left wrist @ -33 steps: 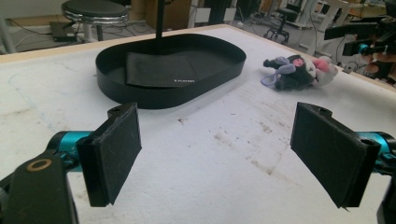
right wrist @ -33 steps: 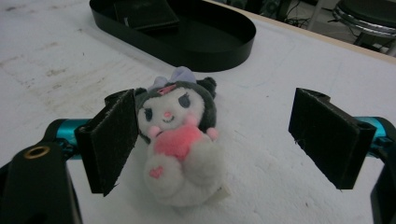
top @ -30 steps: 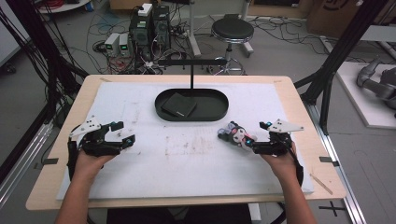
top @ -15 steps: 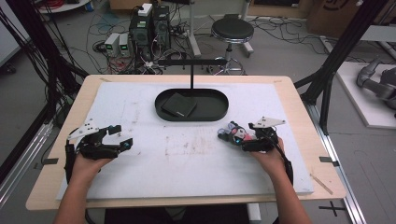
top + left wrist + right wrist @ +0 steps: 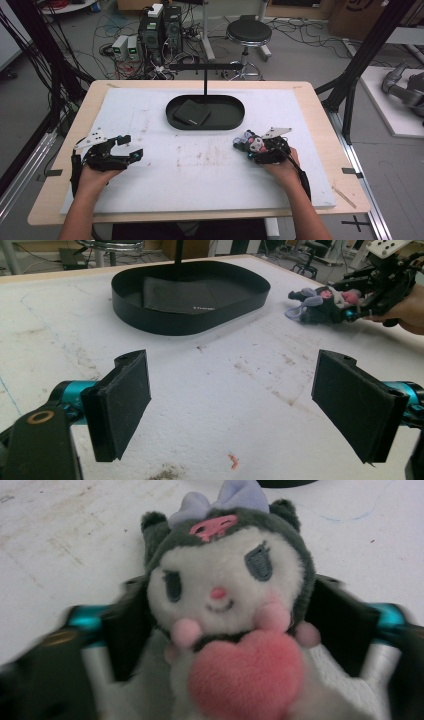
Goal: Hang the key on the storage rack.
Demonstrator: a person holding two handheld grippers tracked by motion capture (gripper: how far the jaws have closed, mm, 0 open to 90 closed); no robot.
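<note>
Grasping step: right tongs point(image 5: 252, 149) have just been closing, pads now squeezing the small grey-and-white plush doll with pink heart point(image 5: 227, 610) on the white tabletop point(image 5: 210, 170), right of centre. Left tongs point(image 5: 235, 405) wide, empty. Next, likely lift toward the black oval tray point(image 5: 230, 120), keeping squeeze firm.

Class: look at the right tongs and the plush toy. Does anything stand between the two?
Nothing visible does. The right tongs have just been closing, and their pads already flank the plush toy on both sides, on the white table cover.
</note>
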